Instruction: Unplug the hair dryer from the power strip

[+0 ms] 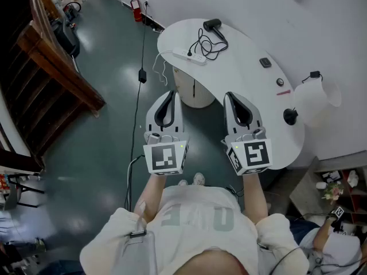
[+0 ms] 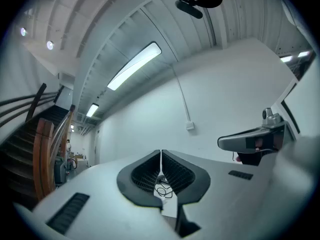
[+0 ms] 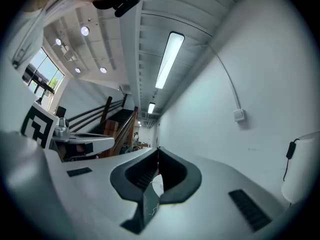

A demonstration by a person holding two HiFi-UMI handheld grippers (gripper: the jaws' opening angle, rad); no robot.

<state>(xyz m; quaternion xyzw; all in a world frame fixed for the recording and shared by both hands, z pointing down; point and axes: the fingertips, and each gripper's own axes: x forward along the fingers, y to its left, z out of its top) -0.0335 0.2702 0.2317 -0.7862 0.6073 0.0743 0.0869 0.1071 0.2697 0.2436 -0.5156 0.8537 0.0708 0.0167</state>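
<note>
Hair dryer (image 1: 215, 28): black, lying at the far end of the curved white table (image 1: 246, 82). Its black cord (image 1: 205, 47) coils beside the white power strip (image 1: 189, 57); plug too small to judge. No legible print, only square markers on the cubes. Left gripper (image 1: 170, 94) and right gripper (image 1: 230, 95): jaws together, empty, well short of the strip. Only the left gripper view shows the cord below its ribbed pads.

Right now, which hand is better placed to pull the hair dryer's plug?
Left, probably: the left tool points at the power strip; the right tool sits farther aside. Both shut, empty.
</note>
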